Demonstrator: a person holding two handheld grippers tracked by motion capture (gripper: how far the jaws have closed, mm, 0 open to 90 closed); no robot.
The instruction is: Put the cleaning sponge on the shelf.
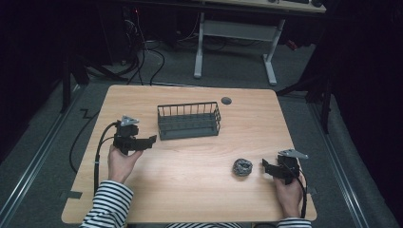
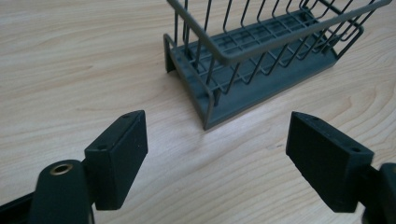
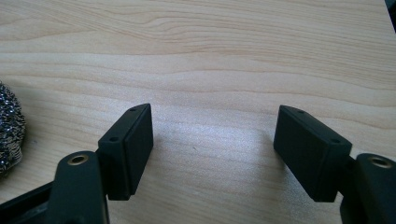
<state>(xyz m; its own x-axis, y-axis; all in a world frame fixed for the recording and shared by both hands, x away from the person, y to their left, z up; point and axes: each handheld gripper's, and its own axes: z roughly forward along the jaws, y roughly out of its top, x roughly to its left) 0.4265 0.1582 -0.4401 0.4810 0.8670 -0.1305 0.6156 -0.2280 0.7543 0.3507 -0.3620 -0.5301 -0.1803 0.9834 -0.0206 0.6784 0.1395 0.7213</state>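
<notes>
My left claw stands wide with nothing between its jaws; the wire basket sits just ahead of it on the worktop. My right claw is also spread and empty, the steel scourer just beyond its jaws.

One wire basket, one steel scourer and two tools on one table.
</notes>
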